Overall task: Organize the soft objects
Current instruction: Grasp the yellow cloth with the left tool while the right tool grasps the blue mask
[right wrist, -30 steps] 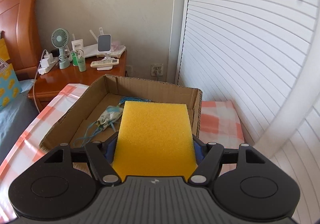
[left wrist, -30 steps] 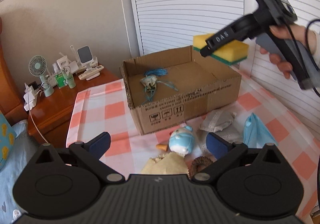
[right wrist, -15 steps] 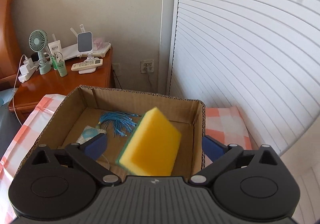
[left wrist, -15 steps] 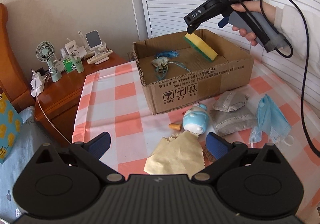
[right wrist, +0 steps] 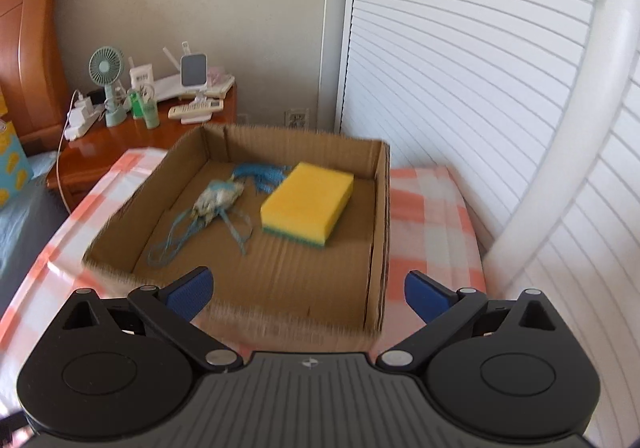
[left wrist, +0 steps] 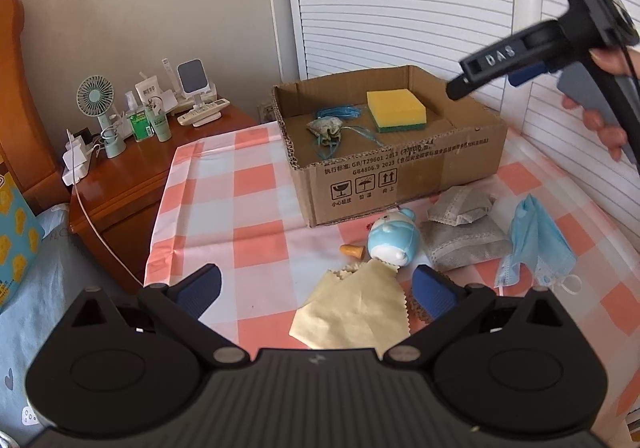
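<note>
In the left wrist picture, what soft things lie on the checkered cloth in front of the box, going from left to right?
Yellow cloth → blue plush toy → grey pouches → blue face mask.

The right claw [right wrist: 307, 290] hangs over the near edge of the cardboard box [right wrist: 376, 240], its jaws having just spread wide with nothing between them. Inside the box a yellow sponge [right wrist: 308, 201] lies flat beside what looks like a small pouch [right wrist: 218, 197] trailing blue cords, though the picture is blurred.
</note>
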Motion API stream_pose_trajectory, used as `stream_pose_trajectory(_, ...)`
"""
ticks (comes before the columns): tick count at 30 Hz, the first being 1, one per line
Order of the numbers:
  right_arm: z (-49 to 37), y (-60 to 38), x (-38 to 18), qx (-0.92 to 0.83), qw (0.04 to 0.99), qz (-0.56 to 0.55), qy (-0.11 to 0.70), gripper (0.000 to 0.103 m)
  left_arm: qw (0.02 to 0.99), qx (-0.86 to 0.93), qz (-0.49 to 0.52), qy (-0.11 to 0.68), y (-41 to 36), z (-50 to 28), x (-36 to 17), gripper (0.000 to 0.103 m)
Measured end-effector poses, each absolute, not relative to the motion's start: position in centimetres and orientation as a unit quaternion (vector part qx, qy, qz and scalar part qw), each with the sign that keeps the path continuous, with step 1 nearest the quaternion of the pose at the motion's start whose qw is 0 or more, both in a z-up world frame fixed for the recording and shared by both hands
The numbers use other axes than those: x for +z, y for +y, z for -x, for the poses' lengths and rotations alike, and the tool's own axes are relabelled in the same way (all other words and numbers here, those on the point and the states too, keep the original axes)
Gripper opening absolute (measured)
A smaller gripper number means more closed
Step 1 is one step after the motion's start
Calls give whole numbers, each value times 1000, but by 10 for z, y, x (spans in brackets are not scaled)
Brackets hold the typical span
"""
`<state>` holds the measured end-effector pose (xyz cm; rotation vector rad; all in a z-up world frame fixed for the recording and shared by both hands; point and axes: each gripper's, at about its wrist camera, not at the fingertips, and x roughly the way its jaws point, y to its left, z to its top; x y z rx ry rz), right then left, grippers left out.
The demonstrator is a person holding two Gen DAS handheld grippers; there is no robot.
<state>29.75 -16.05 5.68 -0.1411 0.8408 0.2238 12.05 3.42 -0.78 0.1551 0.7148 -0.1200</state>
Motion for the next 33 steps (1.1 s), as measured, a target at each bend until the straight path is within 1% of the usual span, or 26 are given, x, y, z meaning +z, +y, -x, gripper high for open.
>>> stream_pose_trajectory(7,-236,-163,27,77,902,61,421,103,933,-65,-71,348,38,-115,-9,102)
stream_pose_trajectory(12,-211,-161,13,59,901,47,428,103,932,-72,-66,350,38,-110,-12,102)
stream_pose_trajectory(16,-203,-155,-2,52,895,60,438,103,930,-75,-67,354,37,-109,-15,102)
stream_pose_trajectory(21,-198,-161,-18,43,884,39,465,103,927,-85,-64,360,34,-107,-22,102)
stream_pose_trajectory(33,-183,-184,-38,30,875,52,481,103,913,-107,-82,385,26,-111,-42,102)
